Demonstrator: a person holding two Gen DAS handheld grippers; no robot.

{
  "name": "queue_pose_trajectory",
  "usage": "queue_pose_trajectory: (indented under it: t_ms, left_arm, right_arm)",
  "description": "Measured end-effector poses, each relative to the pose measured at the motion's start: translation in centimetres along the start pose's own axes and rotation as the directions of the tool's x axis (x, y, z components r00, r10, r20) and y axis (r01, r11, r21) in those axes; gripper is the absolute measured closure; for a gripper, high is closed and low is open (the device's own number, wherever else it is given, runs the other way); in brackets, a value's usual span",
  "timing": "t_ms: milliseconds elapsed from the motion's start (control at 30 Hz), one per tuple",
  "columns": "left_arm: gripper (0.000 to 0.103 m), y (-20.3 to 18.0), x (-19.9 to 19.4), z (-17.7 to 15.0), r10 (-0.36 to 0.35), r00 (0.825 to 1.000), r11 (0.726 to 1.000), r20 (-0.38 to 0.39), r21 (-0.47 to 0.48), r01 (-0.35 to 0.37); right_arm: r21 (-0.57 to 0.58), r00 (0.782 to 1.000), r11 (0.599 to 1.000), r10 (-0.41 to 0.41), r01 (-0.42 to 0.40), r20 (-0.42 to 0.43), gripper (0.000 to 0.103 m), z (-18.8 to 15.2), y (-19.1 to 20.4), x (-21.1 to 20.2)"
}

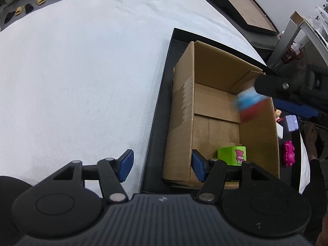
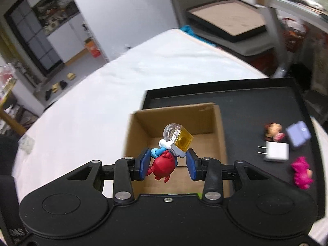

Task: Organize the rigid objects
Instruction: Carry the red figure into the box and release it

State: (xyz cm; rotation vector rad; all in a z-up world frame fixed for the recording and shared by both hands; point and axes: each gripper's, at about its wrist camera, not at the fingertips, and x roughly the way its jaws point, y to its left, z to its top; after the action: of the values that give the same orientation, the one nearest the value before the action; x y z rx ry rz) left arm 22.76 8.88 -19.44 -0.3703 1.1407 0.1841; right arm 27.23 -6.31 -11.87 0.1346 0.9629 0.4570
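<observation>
right gripper [image 2: 167, 165] sits directly over the cardboard box [image 2: 220, 127], its blue pads parted around a small figurine [image 2: 164, 165]; the left pad touches the red body, the right pad stands clear, so the figurine is judged to be released or very nearly so, above the box interior. figurine looks like hard moulded plastic: light, stiff, smooth, with a round red body, thin legs, and a clear-and-yellow top block. judged best hold: across the round body, not the thin limbs or top block, which could snap or twist. left gripper [image 1: 162, 165] hangs with jaws apart and nothing between them, one pad outside the box's left wall and one inside. green cube [image 1: 232, 154] lies on the box floor at the near end; the rest of the floor is bare. box walls are tall and upright, so entry must come from above. right of the box, on the black tray [image 2: 303, 110], lie a pink toy [image 2: 302, 172], a white block [image 2: 276, 151], a lilac block [image 2: 298, 136] and a small doll [image 2: 273, 131], well spaced for approach.
</observation>
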Motion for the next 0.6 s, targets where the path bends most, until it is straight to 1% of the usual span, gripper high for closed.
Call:
queue_pose_trajectory:
  t_ms: [33,67,200,600]
  left_arm:
    - [0.044,0.0,0.0,0.0,0.0,1.0,1.0,0.001,0.0,0.0]
    - [0.044,0.0,0.0,0.0,0.0,1.0,1.0,0.001,0.0,0.0]
    - [0.044,-0.2,0.1,0.0,0.0,1.0,1.0,0.001,-0.001,0.0]
    - [0.044,-0.6,-0.2,-0.1,0.02,1.0,1.0,0.011,0.007,-0.02]
  right_arm:
    - [-0.008,1.0,1.0,0.008,-0.008,-0.002,0.052,0.0,0.3,0.1]
    - [-0.015,1.0,1.0,0.013,-0.013,0.0,0.052,0.1,0.5,0.1]
    - [-0.009,1.0,1.0,0.027,-0.027,-0.009,0.052,0.1,0.5,0.0]
    - [0.019,1.0,1.0,0.004,-0.004,-0.014,0.052,-0.7,-1.5,-0.4]
